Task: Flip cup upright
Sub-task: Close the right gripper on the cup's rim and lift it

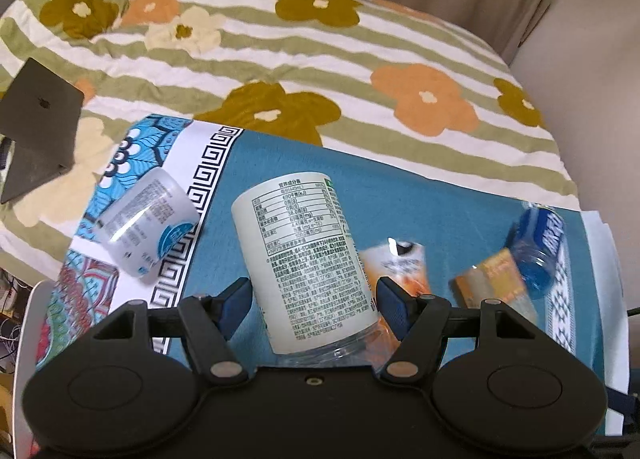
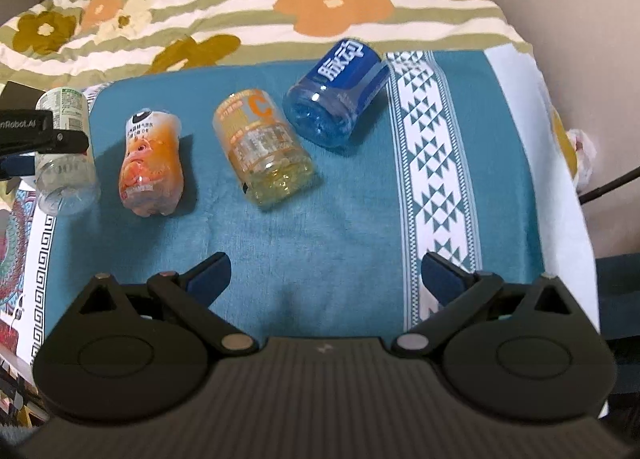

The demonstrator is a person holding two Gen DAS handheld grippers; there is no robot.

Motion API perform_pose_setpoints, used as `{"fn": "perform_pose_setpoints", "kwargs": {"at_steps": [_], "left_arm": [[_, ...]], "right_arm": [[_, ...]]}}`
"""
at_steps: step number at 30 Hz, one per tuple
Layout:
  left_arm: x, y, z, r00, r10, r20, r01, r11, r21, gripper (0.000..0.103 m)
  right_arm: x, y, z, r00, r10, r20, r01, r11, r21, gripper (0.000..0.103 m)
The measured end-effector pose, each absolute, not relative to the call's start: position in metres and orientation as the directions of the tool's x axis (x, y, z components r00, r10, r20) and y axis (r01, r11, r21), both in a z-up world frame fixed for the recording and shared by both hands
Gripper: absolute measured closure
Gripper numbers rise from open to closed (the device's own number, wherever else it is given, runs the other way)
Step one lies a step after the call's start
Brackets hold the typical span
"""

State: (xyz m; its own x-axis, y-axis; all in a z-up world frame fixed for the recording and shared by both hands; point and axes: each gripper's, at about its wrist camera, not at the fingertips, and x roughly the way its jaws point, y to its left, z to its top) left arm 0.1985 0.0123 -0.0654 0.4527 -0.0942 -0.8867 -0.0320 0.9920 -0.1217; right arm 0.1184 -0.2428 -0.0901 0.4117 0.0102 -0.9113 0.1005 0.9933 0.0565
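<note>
On a teal cloth (image 2: 340, 219) over a floral bedspread (image 1: 280, 59), both grippers (image 1: 314, 291) (image 2: 326, 275) are spread.

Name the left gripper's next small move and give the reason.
Probably close the left gripper on the white-labelled cup: the cup already sits between its open fingers, with a gap at the left finger, so no grip yet exists for turning it.
</note>
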Motion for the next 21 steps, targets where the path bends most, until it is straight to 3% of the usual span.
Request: {"fn": "perform_pose_setpoints", "kwargs": {"at_steps": [9, 21], "left_arm": [[0.129, -0.018, -0.045, 0.491, -0.099, -0.866, 0.033, 0.995, -0.095, 0.031], [0.073, -0.077, -0.097, 0.347, -0.138, -0.928, 0.237, 0.97, -0.056, 0.03]], "right_arm": [[0.077, -0.266, -0.072, 0.477, 0.03, -0.878, 0.039, 0.998, 0.056, 0.0], [0.043, -0.289, -0.099, 0.445, 0.08, -0.892, -0.046, 0.997, 0.066, 0.0]]}}
